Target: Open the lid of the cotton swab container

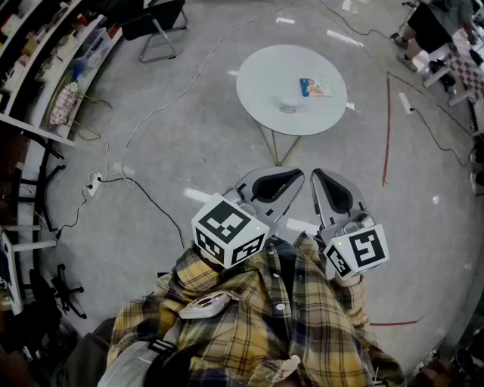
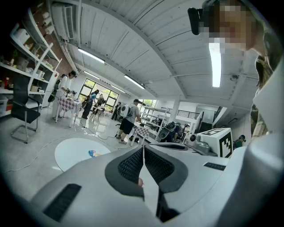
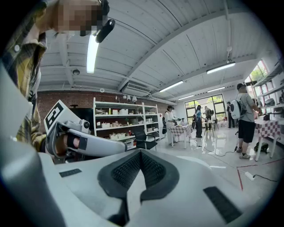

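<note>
A small pale container [image 1: 288,103] stands on a round white table [image 1: 265,79] some way ahead of me, next to a colourful packet [image 1: 315,87]. I cannot make out its lid from here. My left gripper [image 1: 297,176] and right gripper [image 1: 317,175] are held close together in front of my chest, well short of the table. Both are shut with nothing between the pads. In the left gripper view the closed left gripper [image 2: 143,148] points toward the table [image 2: 71,153] and the packet [image 2: 93,153]. In the right gripper view the right gripper [image 3: 140,153] is shut too.
Cables and a power strip [image 1: 94,181] lie on the floor to the left. Shelves [image 1: 45,68] line the left wall, and a black chair [image 1: 155,23] stands beyond them. A red tape line [image 1: 388,128] runs right of the table. Several people [image 2: 128,119] stand at far tables.
</note>
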Available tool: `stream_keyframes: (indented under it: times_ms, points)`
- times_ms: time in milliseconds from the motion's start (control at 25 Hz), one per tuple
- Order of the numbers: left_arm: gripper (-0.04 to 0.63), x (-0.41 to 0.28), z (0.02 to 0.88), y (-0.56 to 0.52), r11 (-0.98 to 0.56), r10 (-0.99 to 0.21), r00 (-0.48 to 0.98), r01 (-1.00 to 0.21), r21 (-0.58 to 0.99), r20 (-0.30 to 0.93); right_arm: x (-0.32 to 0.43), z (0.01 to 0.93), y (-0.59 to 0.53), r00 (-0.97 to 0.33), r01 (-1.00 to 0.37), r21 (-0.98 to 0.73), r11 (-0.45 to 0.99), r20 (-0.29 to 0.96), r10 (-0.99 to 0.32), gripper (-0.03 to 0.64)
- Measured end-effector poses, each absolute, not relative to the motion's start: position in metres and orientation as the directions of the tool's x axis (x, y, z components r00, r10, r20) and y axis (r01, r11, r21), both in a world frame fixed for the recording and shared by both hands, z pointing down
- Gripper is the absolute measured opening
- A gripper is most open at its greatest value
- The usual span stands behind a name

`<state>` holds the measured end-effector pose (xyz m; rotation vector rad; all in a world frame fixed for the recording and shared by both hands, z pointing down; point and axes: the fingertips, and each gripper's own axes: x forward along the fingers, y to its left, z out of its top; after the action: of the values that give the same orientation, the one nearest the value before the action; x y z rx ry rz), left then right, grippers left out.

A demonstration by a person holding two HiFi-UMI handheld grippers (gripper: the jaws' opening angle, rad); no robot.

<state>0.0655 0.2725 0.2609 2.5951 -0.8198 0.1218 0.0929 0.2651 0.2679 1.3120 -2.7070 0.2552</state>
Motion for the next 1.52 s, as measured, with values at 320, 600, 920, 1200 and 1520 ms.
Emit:
stream_keyframes:
  times_ms: [320,600,920,1200,1520]
  points:
    - [0.029,0.074,0.265,0.265,-0.726,-0.556,0.806,-0.590,0.354,0.205,0.107,0.272,0.262,-0.615,-0.788,-0.103,0.607,0.179,-0.768,0.015]
    - [0.029,0.073,0.262,0.268,-0.693,-0.602,0.772,-0.631,0.348,0.202,0.126,0.270,0.269,-0.610,-0.792,-0.126,0.597,0.168,-0.774,0.015]
    - [0.029,0.073,0.264,0.258,-0.671,-0.635,0.747,-0.660,0.337,0.199,0.132,0.279,0.269,-0.628,-0.778,-0.144,0.611,0.170,-0.759,0.015]
    - [0.029,0.063,0.266,0.226,-0.660,-0.647,0.737,-0.670,0.340,0.195,0.128,0.281,0.241,-0.627,-0.779,-0.147,0.610,0.173,-0.759,0.015]
    - [0.029,0.062,0.274,0.147,-0.682,-0.622,0.754,-0.654,0.327,0.212,0.120,0.292,0.169,-0.612,-0.791,-0.157,0.592,0.207,-0.763,0.015]
